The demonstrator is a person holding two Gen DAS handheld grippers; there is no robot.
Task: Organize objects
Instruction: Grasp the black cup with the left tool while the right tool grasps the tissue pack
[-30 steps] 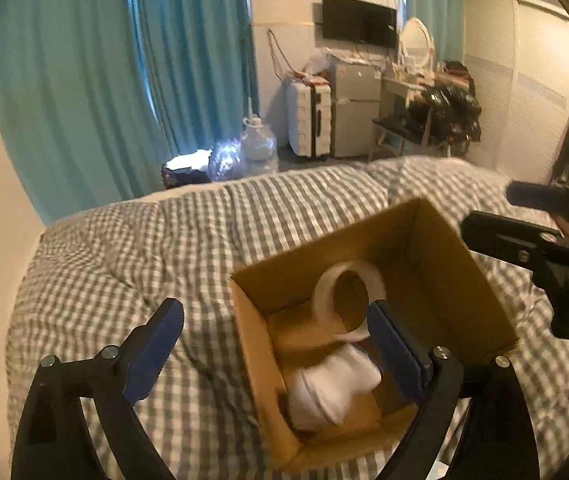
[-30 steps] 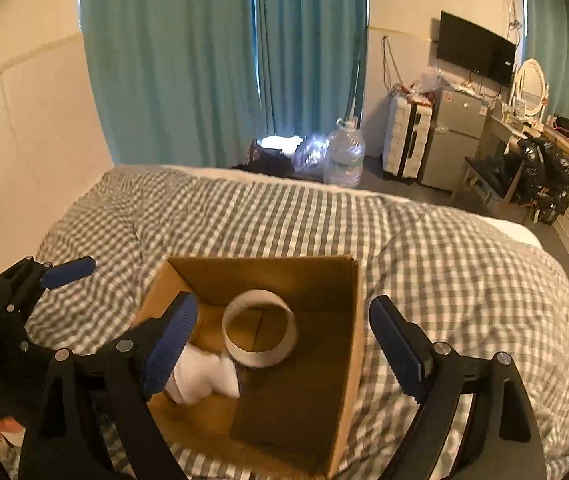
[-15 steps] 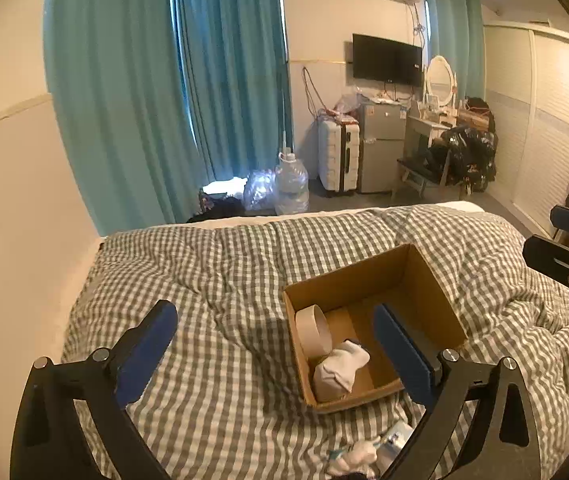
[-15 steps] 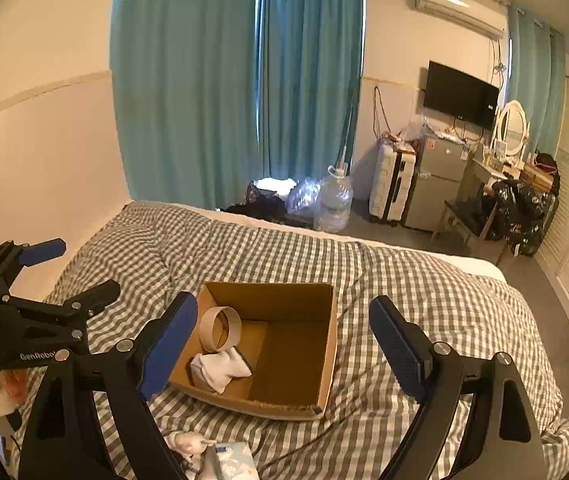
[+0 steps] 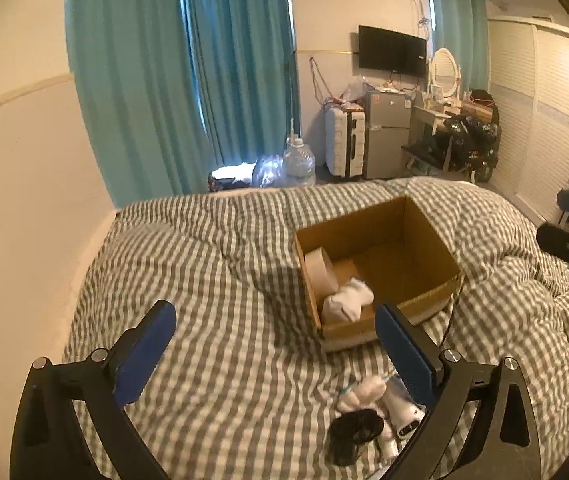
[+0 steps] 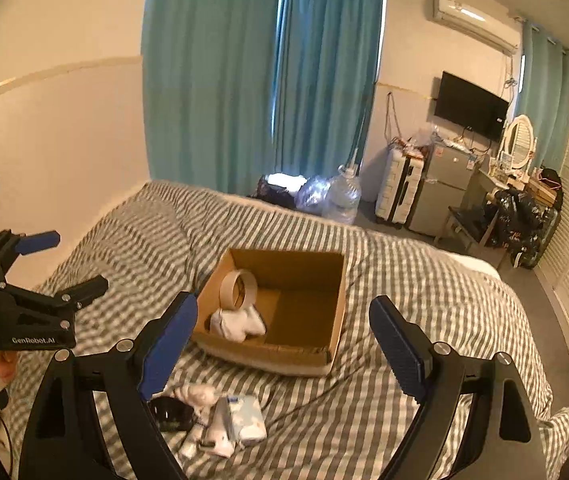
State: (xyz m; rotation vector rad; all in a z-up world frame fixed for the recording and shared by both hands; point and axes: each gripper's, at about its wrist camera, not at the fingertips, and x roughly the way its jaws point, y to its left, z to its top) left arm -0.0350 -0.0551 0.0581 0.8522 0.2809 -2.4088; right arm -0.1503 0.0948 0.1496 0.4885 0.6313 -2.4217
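Here, with both the left gripper (image 5: 274, 354) and the right gripper (image 6: 284, 344) held wide apart and empty above the bed (image 6: 424, 280), the loose items (image 6: 212, 420) lying just before the cardboard box (image 6: 336, 304) are best approached slowly from above, one piece at a time

Left tongs (image 5: 274, 354) spread wide, empty, above checked duvet (image 5: 212, 280); cardboard box (image 5: 380, 268) holds tape roll (image 5: 320, 270), white sock (image 5: 346, 300).

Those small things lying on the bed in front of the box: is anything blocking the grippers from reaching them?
Nothing visible does. Both the right gripper and left gripper hang open above the pile of small items on the checked duvet.
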